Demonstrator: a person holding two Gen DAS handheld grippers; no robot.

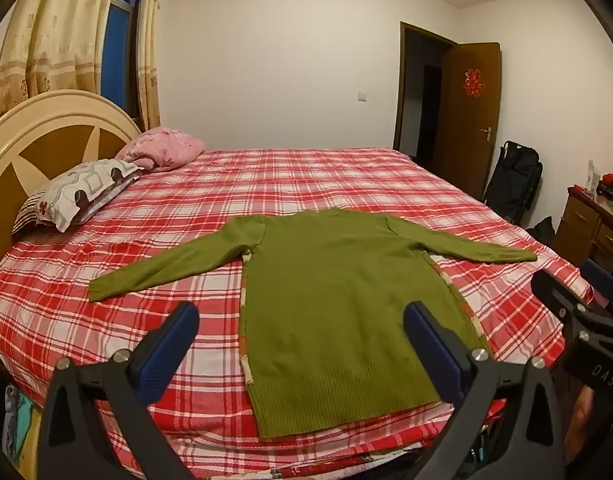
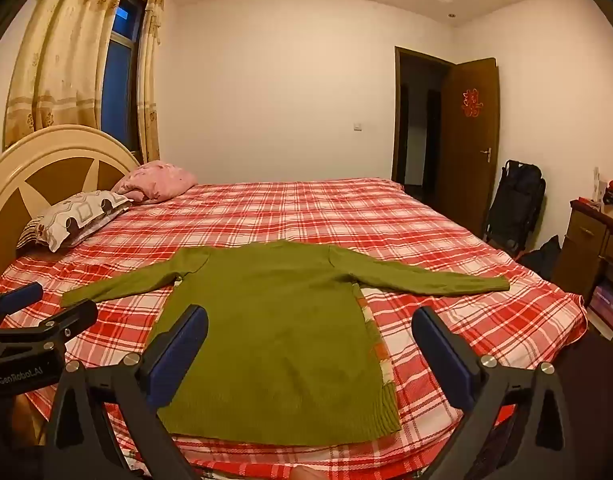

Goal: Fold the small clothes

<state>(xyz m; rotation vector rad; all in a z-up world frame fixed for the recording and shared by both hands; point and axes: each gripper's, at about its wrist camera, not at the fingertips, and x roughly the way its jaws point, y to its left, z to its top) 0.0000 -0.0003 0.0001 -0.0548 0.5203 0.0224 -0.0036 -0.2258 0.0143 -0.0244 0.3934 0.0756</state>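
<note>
An olive-green knit sweater (image 1: 338, 300) (image 2: 274, 332) lies flat on the bed with both sleeves spread out to the sides and its ribbed hem toward me. Another patterned cloth peeks out along its edges. My left gripper (image 1: 300, 330) hangs open above the near edge of the bed, over the hem's left part, nothing between its blue pads. My right gripper (image 2: 308, 338) is also open and empty, over the hem's right part. In the left wrist view the right gripper (image 1: 578, 308) shows at the right edge; in the right wrist view the left gripper (image 2: 30, 320) shows at the left edge.
The bed carries a red and white plaid sheet (image 1: 306, 184) (image 2: 306, 208). Two pillows (image 1: 86, 192) (image 2: 82, 212) lie by the headboard at left. A wooden dresser (image 2: 598, 248) and a black bag (image 2: 514, 204) stand at right, near an open door (image 2: 470, 128).
</note>
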